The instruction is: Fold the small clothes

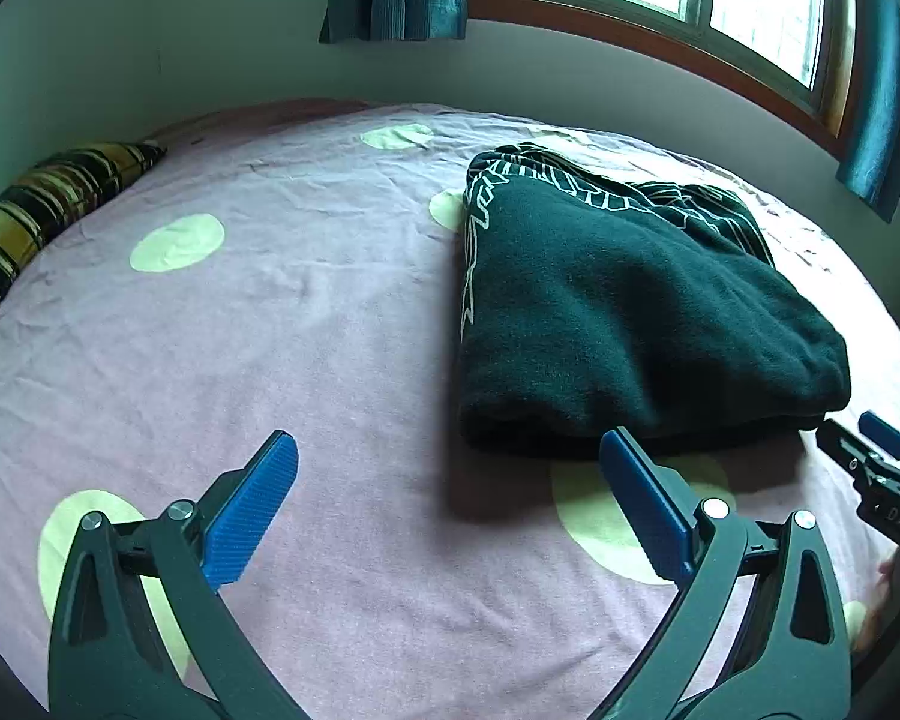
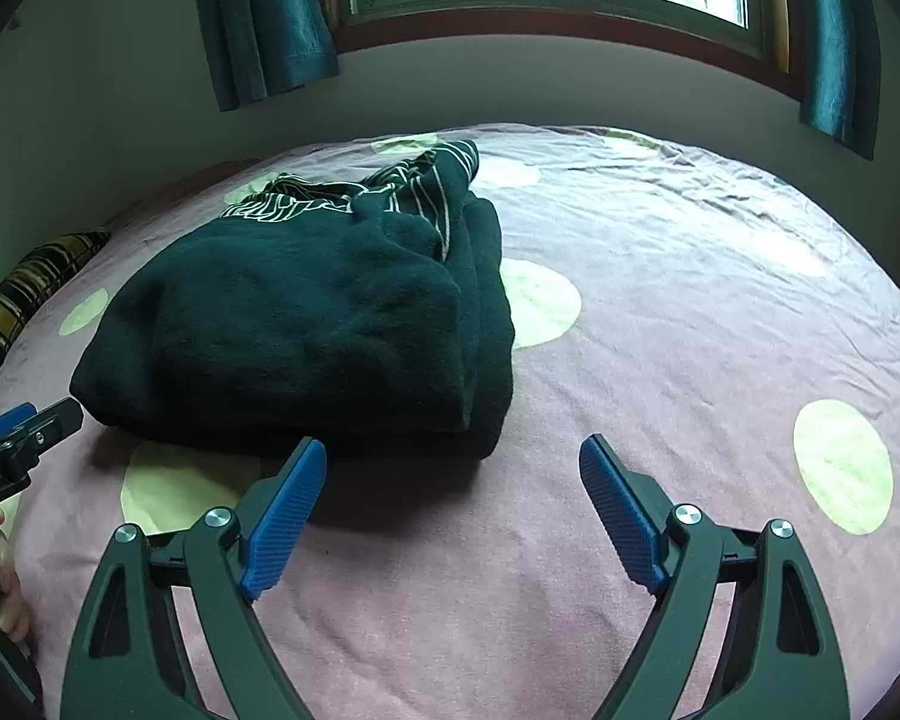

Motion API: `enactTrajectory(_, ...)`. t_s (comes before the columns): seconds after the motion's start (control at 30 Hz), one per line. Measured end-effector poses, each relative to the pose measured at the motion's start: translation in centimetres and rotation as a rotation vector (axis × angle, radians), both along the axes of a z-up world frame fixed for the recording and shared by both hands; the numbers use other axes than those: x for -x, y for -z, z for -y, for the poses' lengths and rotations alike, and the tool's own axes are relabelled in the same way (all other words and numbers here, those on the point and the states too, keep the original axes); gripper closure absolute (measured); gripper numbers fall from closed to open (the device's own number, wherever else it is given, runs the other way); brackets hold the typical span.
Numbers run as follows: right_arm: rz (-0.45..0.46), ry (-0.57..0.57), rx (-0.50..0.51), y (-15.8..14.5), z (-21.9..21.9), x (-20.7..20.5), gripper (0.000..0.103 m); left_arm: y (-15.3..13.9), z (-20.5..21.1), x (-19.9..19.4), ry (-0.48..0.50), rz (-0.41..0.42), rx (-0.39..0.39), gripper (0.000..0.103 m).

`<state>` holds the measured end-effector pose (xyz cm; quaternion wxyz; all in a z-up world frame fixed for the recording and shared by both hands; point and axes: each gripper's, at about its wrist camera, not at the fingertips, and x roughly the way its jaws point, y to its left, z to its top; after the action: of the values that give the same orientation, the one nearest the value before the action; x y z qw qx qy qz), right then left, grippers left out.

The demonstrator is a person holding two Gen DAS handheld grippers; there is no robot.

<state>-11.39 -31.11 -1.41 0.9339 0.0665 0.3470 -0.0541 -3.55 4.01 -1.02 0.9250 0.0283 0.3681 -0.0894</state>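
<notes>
Our left tongs point(image 1: 449, 450) and right tongs point(image 2: 453, 456) are both spread wide, pinching nothing, above the bed point(image 1: 330, 312). The folded dark garment point(image 1: 630, 324) lies on the spotted pink sheet just beyond them, touching neither.

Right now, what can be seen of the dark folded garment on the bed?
The dark green-black knitted garment lies folded into a thick, roughly rectangular bundle on the mauve bedsheet with pale green dots. It looks soft and fleecy, with pale line patterning at its far end and stacked layers along one side. Neither the left gripper nor the right gripper holds it; both jaws stand open near its front edge.
</notes>
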Motion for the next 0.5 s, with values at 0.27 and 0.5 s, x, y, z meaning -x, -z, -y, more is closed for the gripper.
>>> enactTrajectory(0.27,0.011,0.0,0.008,-0.09,-0.13,0.3,0.018,-0.35,0.17,0.32,-0.005,0.018,-0.003,0.002)
enactTrajectory(0.5,0.012,-0.011,-0.006,-0.04,0.01,0.22,0.017,-0.38,0.15,0.4,-0.013,0.025,-0.007,0.002)
